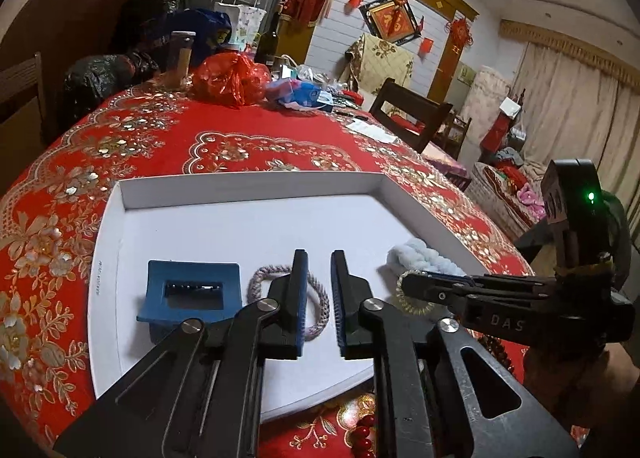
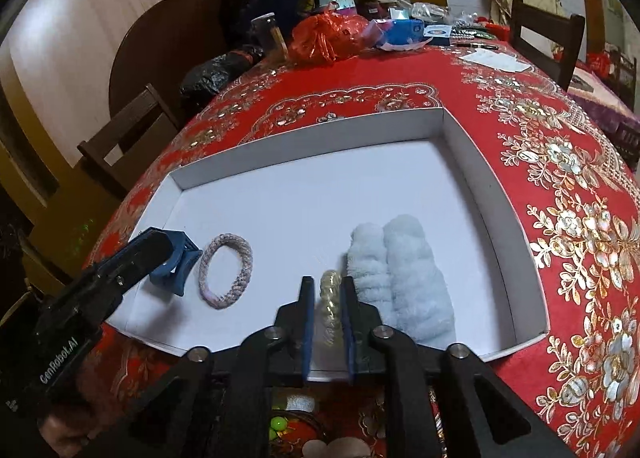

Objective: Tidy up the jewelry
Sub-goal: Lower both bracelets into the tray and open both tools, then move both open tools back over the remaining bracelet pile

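Right tongs (image 2: pixel 328 322): jaws slightly parted around clear spiral hair tie (image 2: pixel 330 308), pads barely touching or just off, can't tell; tie lies in white tray (image 2: pixel 472 146) beside pale fluffy scrunchie (image 2: pixel 400 278). Risk: tie sticks to pad, drags out on retreat.

Left tongs (image 1: pixel 319 298): released, empty, over braided band (image 1: pixel 320 308) near blue claw clip (image 1: pixel 192 294); low pass could nudge band.

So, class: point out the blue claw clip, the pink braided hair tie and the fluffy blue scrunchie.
Claw clip (image 1: pixel 190 292): left wrist view, its top face.
Hair tie (image 2: pixel 226 271): right wrist view, on its braid.
Scrunchie (image 2: pixel 404 278): right wrist view, its fluffy middle.
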